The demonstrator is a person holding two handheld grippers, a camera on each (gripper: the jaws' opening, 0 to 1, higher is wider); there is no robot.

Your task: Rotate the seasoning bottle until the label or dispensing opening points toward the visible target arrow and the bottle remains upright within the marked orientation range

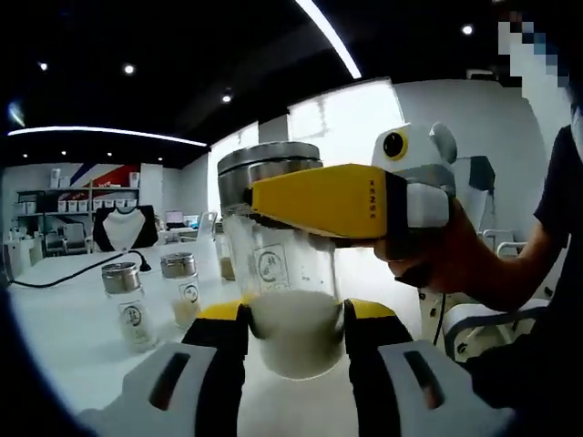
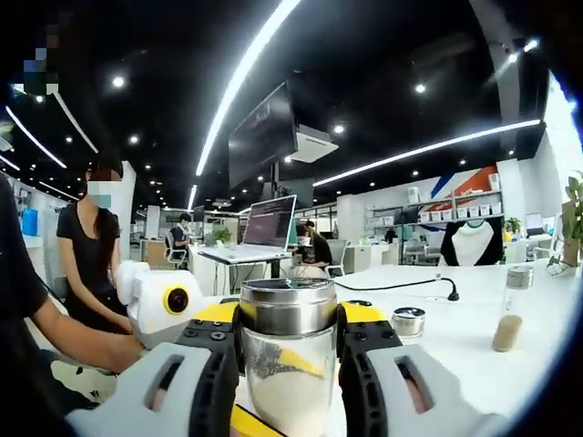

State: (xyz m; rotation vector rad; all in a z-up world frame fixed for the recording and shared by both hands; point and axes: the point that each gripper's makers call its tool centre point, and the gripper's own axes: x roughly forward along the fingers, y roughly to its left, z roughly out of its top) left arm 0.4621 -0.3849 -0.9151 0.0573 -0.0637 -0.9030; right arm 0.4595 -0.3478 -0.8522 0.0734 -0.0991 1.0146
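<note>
Left tool is clenched on the lower body of the seasoning bottle, yellow-tipped jaws touching the glass on both sides at the level of the white powder fill. Right tool is clenched on the same bottle higher up, jaws pressing both sides just under the metal cap; in the left gripper view that right tool comes in from the right, its yellow jaw lying across the bottle's neck right below the cap, with a hand gripping its handle. Bottle is upright, clear glass, roughly the lower third filled with white powder, a round printed label facing the left gripper view. Cannot tell whether its base touches the white worktop or sits just above it. Two smaller seasoning jars with metal caps stand on the worktop to the left of the bottle in the left gripper view, close together, upright. Black cable runs across the worktop behind them. In the right gripper view, a low metal-lidded jar sits on the worktop just right of the tool, and a slim glass shaker with brown contents stands further right, well apart. A person in a black top stands at left in the background, and a monitor sits on a desk beyond. No target arrow visible to me.
</note>
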